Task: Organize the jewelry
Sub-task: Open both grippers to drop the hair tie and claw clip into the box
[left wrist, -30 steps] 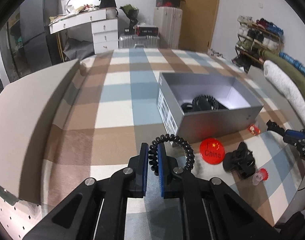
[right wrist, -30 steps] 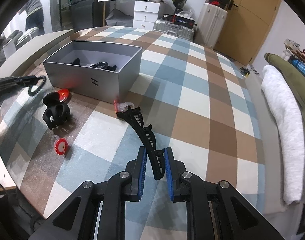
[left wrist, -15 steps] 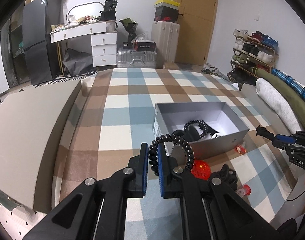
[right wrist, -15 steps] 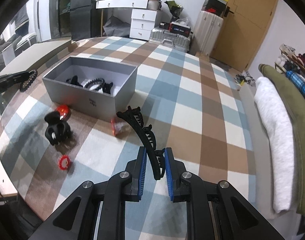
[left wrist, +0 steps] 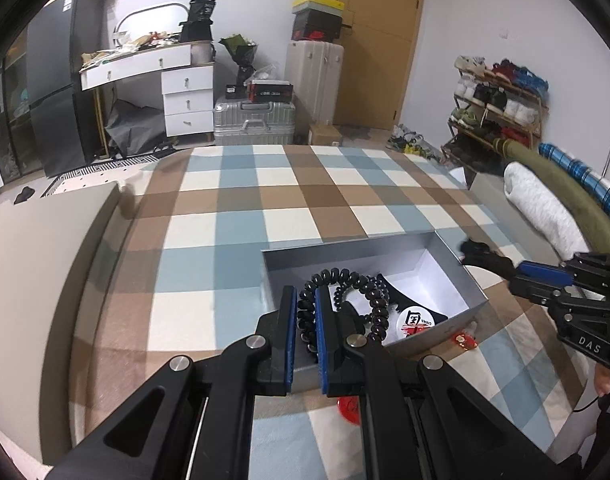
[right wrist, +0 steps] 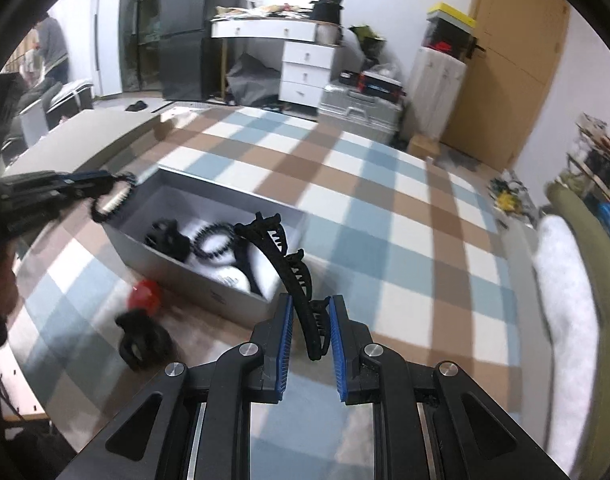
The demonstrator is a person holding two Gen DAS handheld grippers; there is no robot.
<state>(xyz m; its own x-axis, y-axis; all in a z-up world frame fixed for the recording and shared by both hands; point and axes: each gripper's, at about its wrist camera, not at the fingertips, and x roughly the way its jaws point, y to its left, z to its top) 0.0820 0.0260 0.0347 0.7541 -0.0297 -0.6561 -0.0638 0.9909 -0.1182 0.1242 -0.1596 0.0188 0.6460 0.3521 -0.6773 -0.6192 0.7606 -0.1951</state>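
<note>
Left gripper [left wrist: 305, 312]: its fingers were clamped on a black coiled hair tie [left wrist: 345, 292], which hung just over the near left part of the grey box [left wrist: 345, 250]. A second before, the same tie was held low over the checked bedspread [left wrist: 233, 224], in front of the box wall.

Right gripper [right wrist: 309, 328]: its fingers were clamped on the lower end of a long black toothed hair clip [right wrist: 285, 264]. The clip's far end reached over the near right corner of the grey box [right wrist: 225, 196]. A second before, it lay out over the bedspread, beside the box.

Change: both hands had risen and closed in on the box, each carrying its piece.

Box contents: a black claw clip [right wrist: 169, 240], another beaded black ring [right wrist: 215, 240] and a round white badge [left wrist: 419, 320] already lay inside.

Left outside: a red badge [right wrist: 145, 294], a black claw clip [right wrist: 143, 340] and a small red piece [left wrist: 465, 340] were on the bedspread by the front wall.

Meaning for the task: both pieces seemed ready to drop in, judged from their place over the opening. The long clip looked likely to catch the rim unless carried further in.
</note>
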